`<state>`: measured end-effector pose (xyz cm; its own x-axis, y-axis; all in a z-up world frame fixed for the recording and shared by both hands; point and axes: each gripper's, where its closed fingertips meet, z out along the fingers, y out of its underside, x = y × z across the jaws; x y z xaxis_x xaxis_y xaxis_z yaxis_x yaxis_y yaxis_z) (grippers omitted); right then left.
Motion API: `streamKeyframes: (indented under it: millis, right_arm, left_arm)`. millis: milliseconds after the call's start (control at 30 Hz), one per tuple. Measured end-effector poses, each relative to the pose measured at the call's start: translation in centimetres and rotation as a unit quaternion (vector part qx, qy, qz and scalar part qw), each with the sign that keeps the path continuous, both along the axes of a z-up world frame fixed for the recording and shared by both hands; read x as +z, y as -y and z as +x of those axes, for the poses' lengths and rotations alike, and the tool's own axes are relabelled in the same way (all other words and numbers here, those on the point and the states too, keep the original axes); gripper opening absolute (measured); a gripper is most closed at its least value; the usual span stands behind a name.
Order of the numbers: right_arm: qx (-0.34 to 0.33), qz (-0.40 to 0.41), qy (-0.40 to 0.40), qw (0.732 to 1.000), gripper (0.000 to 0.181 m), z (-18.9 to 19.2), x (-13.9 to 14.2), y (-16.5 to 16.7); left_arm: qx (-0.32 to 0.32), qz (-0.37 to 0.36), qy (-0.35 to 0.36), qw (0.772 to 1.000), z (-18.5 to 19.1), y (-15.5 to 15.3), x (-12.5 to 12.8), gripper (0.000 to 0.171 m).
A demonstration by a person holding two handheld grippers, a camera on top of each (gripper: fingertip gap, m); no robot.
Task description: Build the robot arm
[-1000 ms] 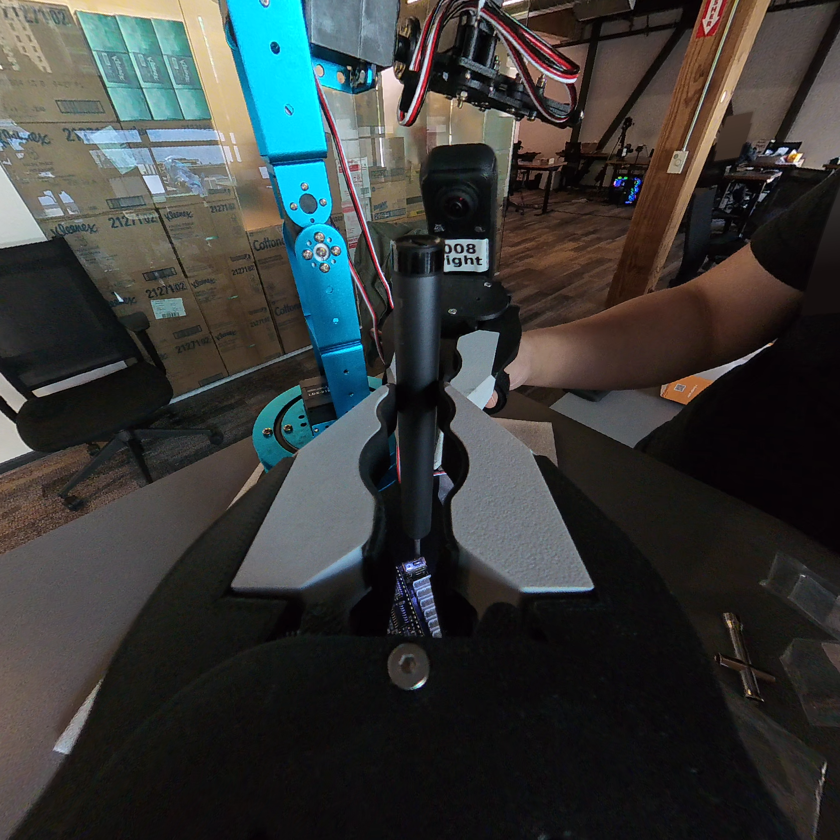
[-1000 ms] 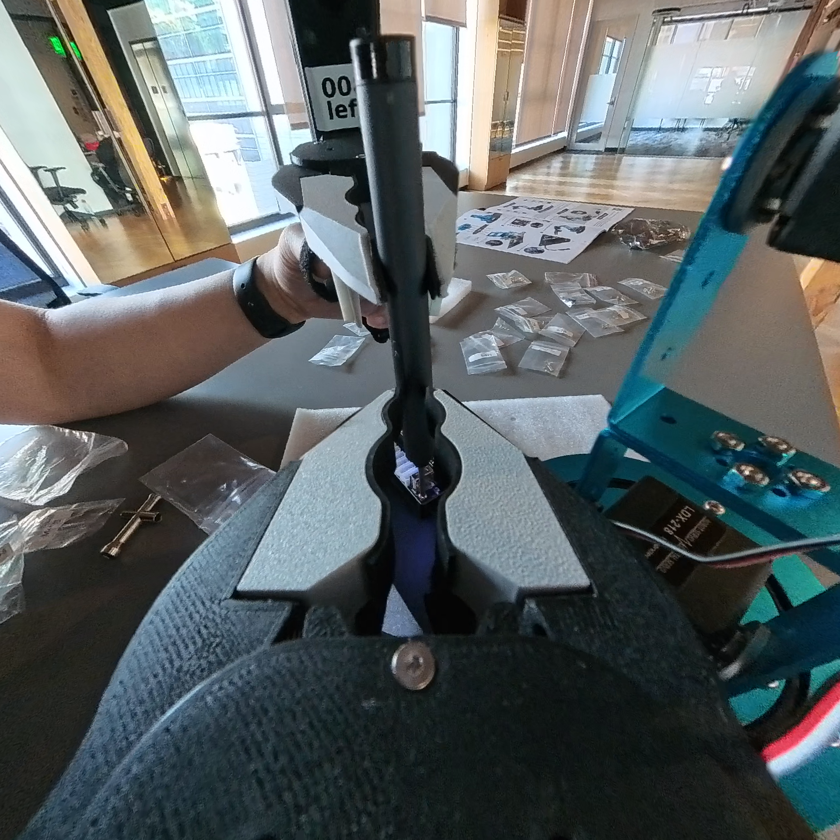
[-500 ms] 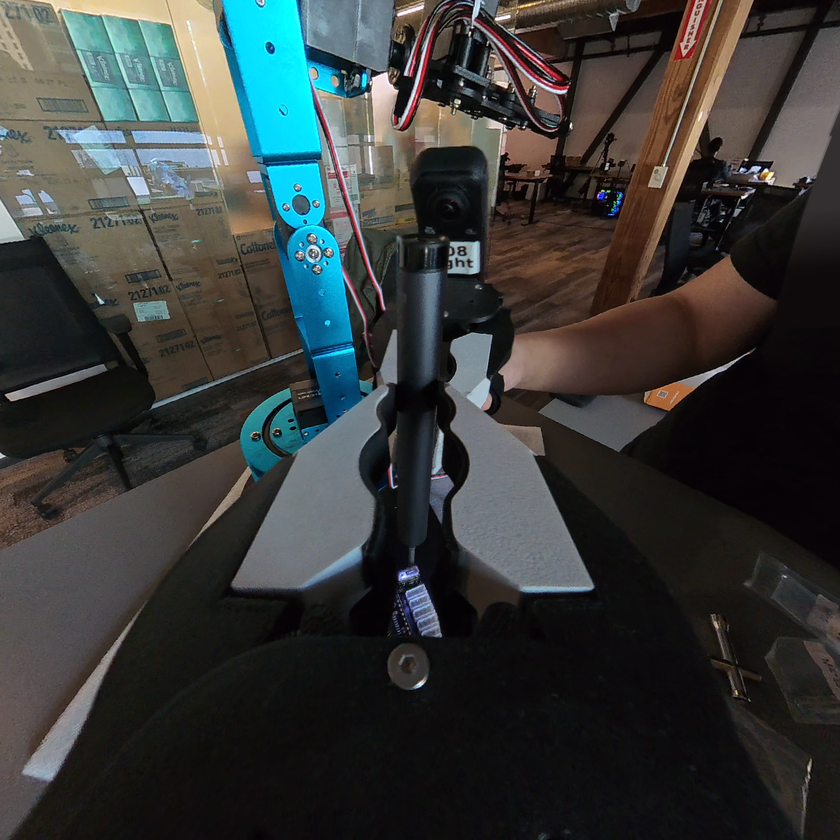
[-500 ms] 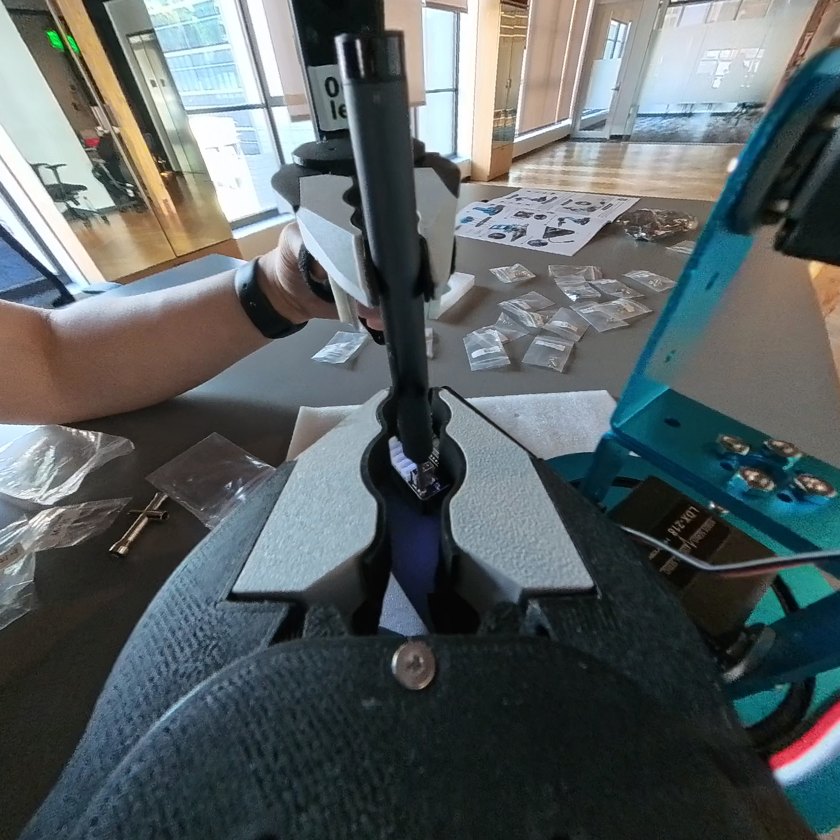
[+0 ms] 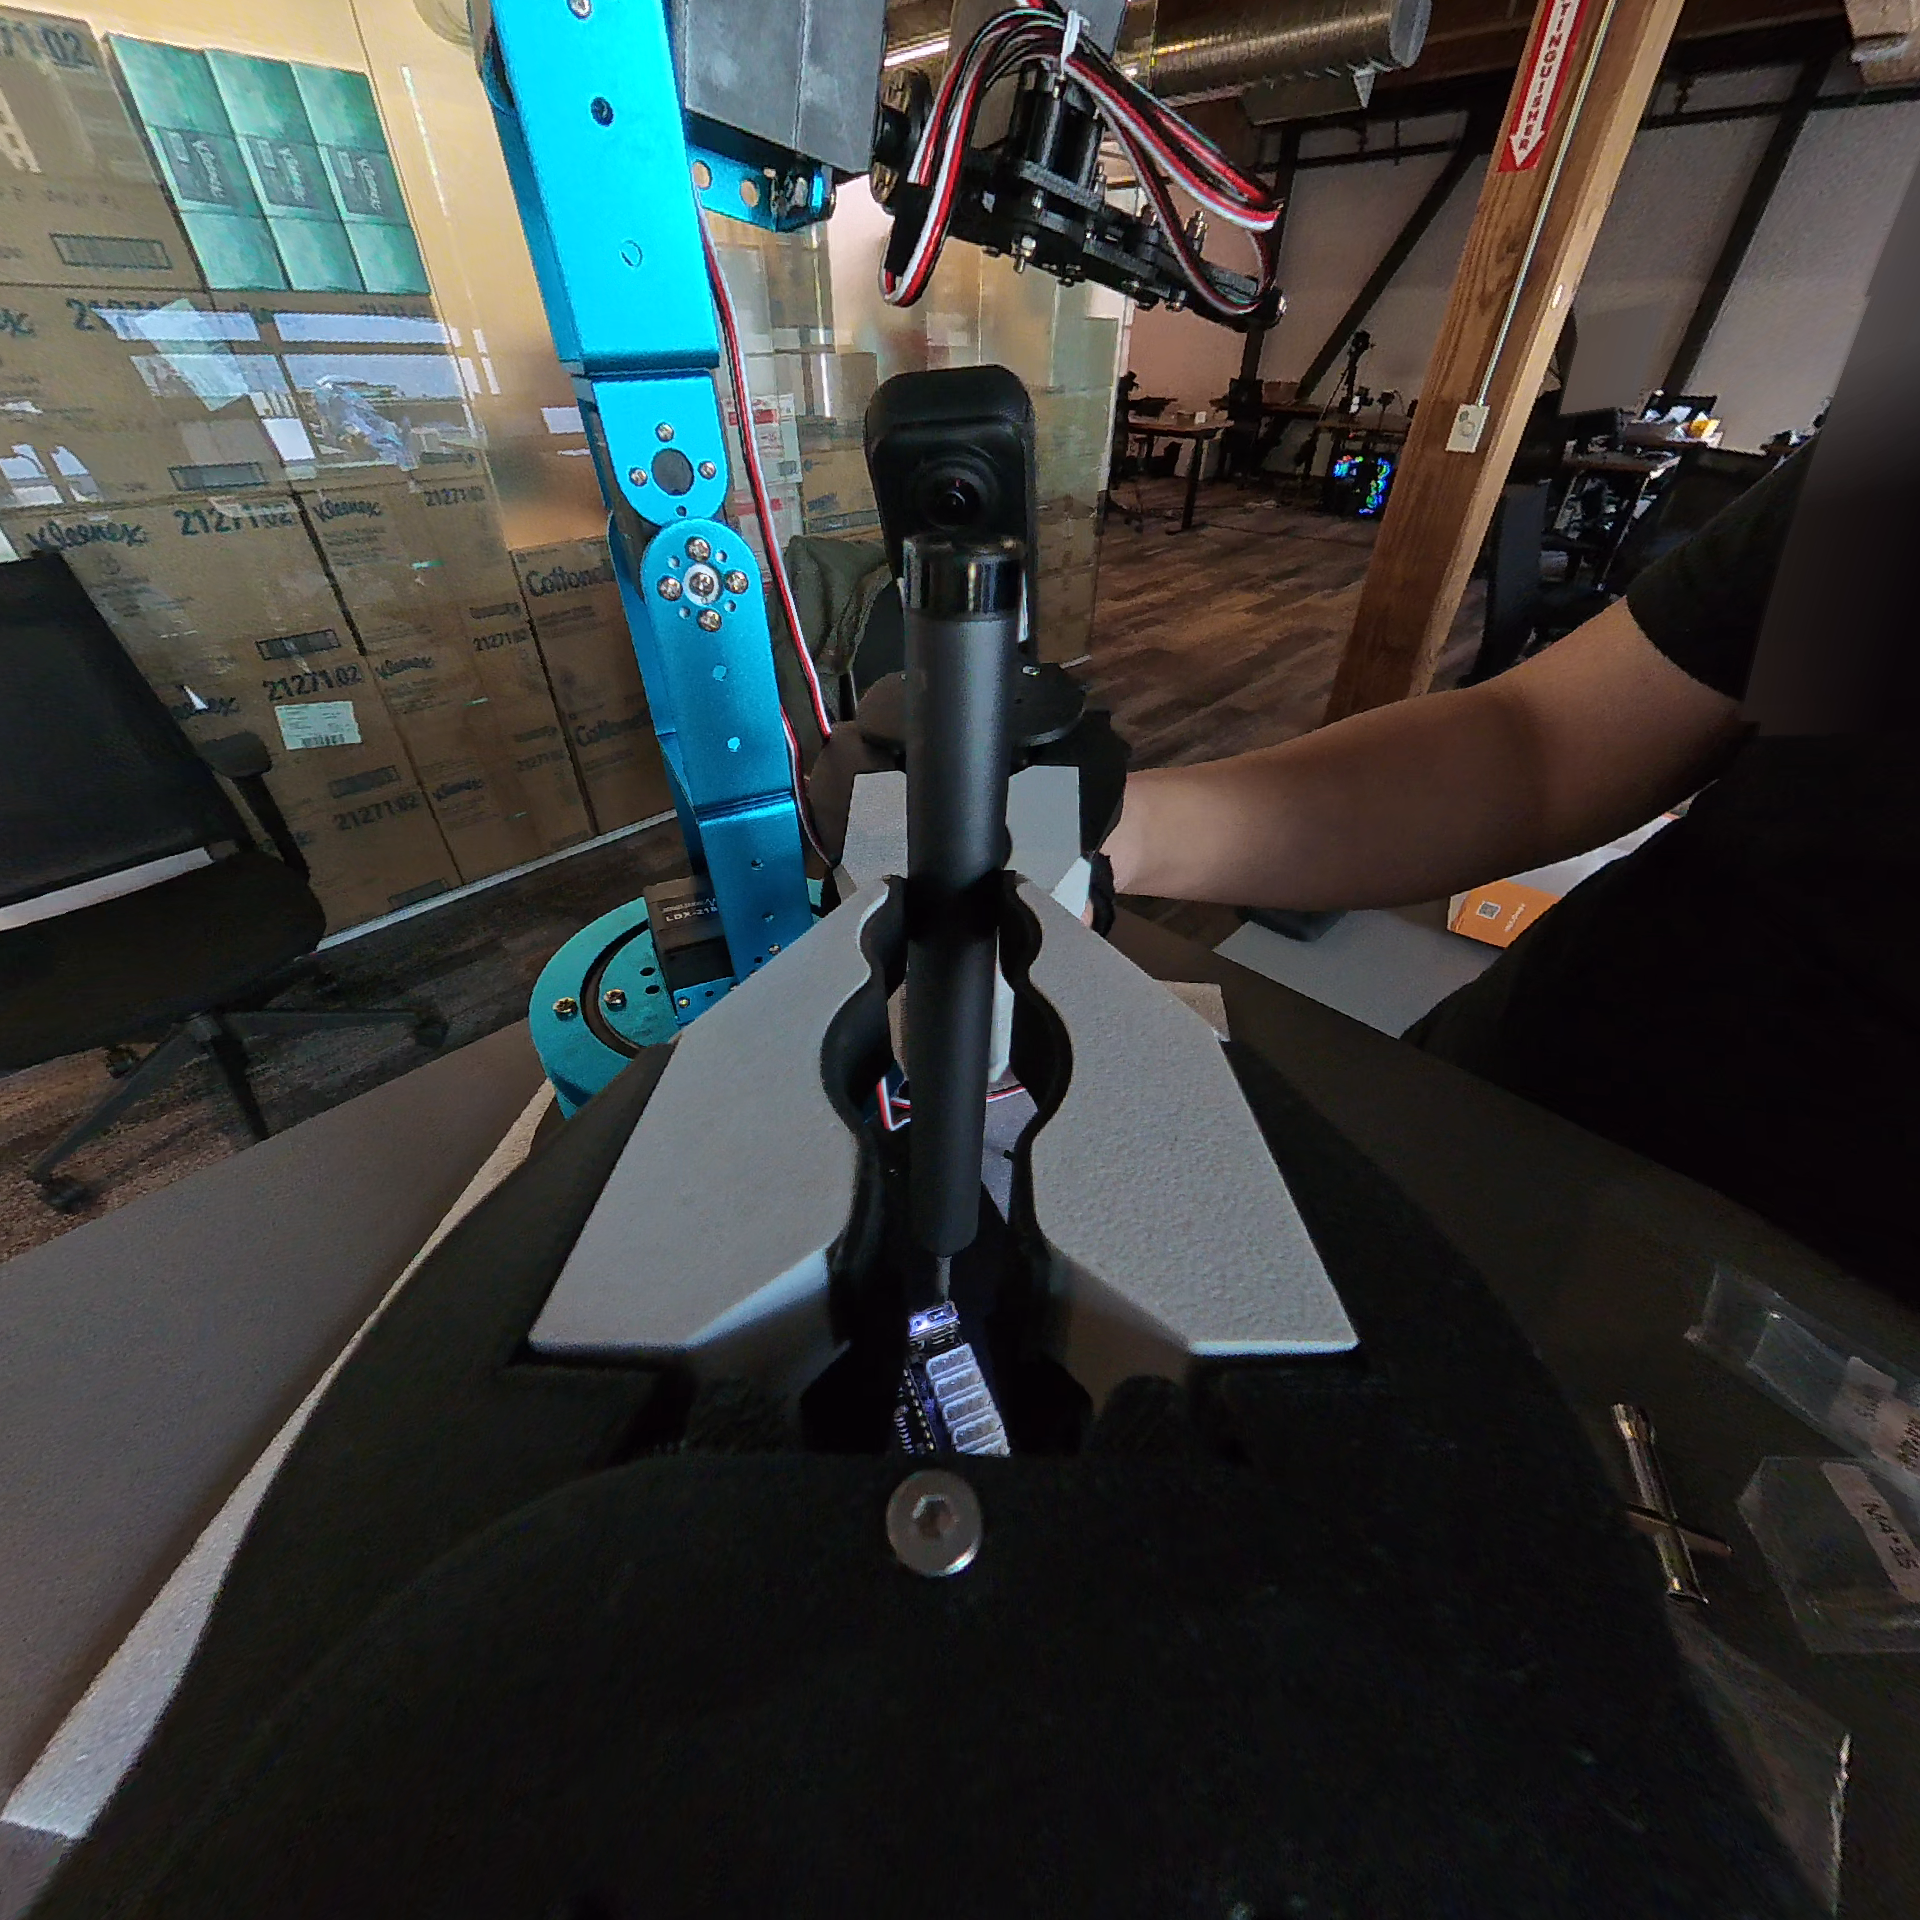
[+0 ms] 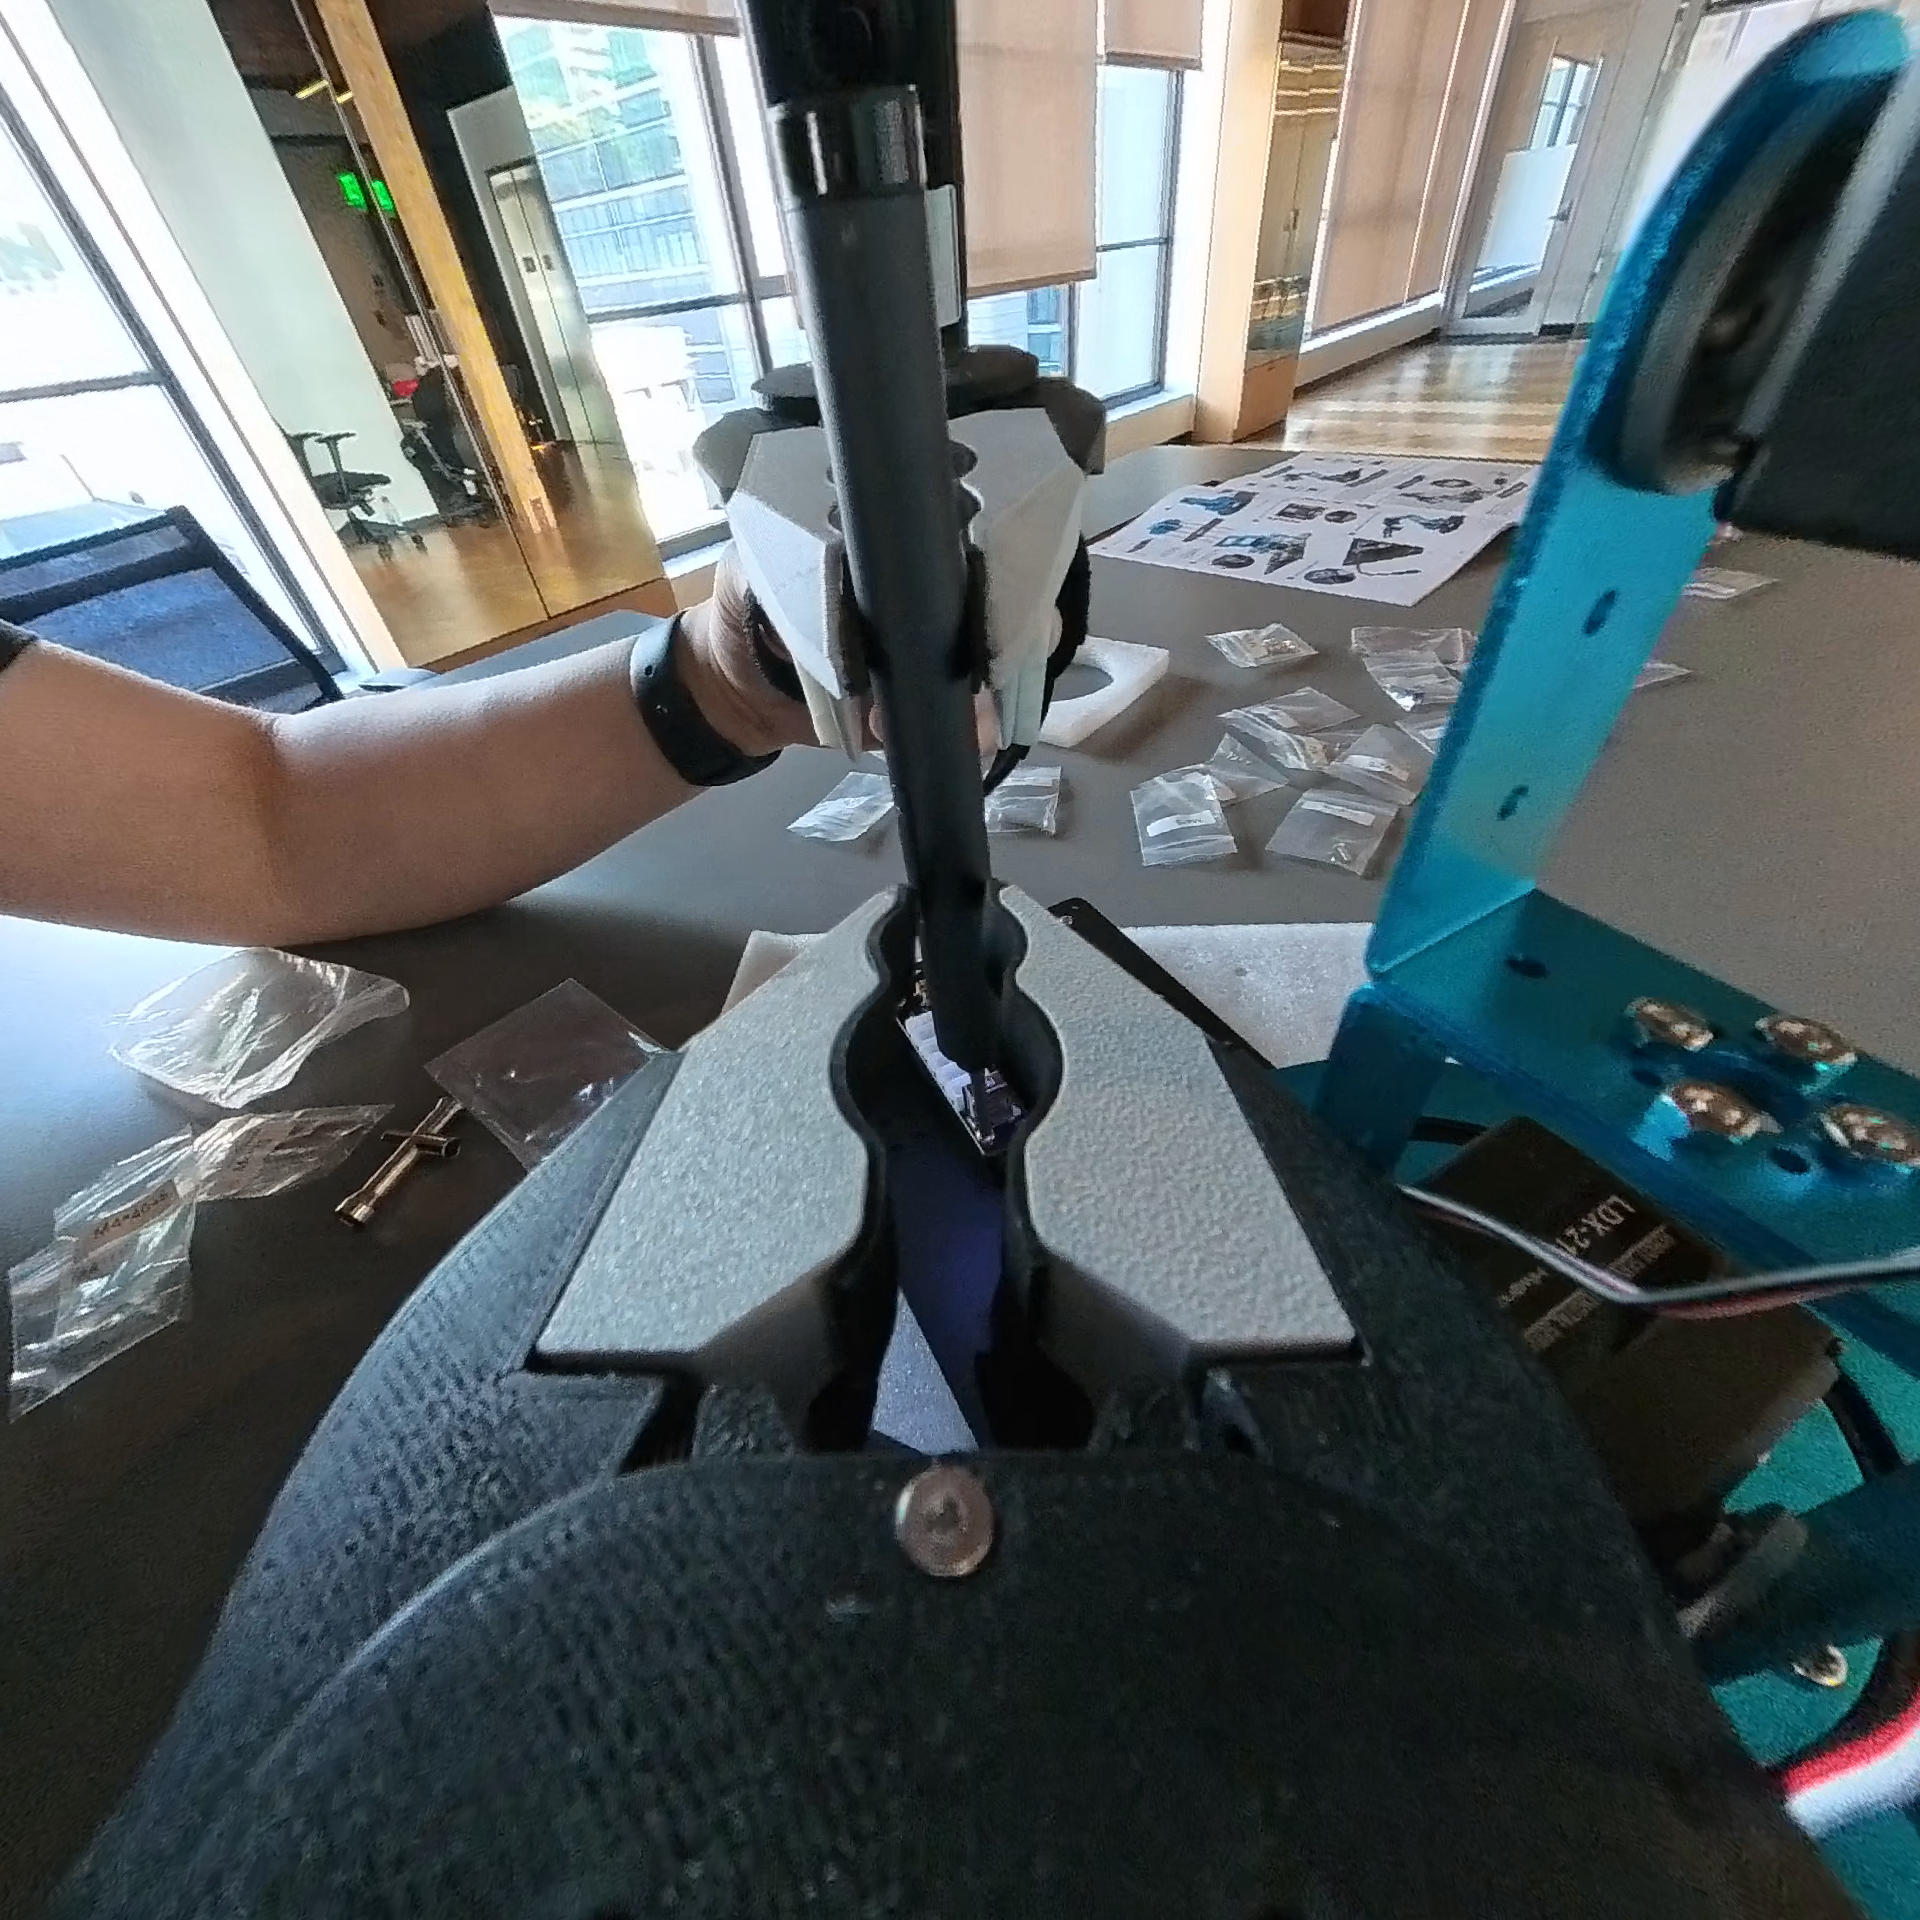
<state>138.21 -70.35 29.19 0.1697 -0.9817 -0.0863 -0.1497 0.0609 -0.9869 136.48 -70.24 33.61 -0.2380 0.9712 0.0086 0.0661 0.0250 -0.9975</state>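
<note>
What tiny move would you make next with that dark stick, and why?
Probably ease the dark grey cylindrical screwdriver straight down a touch, held upright. The left gripper is shut on its shaft, and its thin tip seems to meet the small blue circuit board clamped in the right gripper. Whether the tip is properly seated is too small to tell.

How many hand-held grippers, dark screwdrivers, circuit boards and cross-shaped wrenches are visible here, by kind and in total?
Grey-and-black two-finger grippers: 2 (left gripper, right gripper)
Long dark cylindrical screwdriver: 1
Small dark-blue circuit board: 1
Silver cross-shaped metal wrench: 1
Total: 5
</note>
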Motion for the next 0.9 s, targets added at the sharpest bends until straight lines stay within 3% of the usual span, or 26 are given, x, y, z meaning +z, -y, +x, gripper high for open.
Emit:
streamKeyframes:
  millis: [567, 667, 900]
  right_arm:
    - [-0.01, -0.025, -0.007, 1.0, 0.018, -0.22, -0.07, 0.0]
    - [-0.027, -0.032, -0.002, 0.999, 0.026, -0.04, 0.14, 0.45]
    - [0.005, -0.025, -0.005, 1.0, 0.021, 0.38, -0.13, -0.5]
  left_arm:
    - [0.002, -0.002, -0.002, 1.0, 0.26, 0.08, 0.03, 0.015]
    - [0.0, -0.002, -0.002, 1.0, 0.18, 0.01, 0.03, 0.015]
    - [-0.006, -0.004, -0.001, 1.0, 0.04, -0.2, 0.02, 0.015]
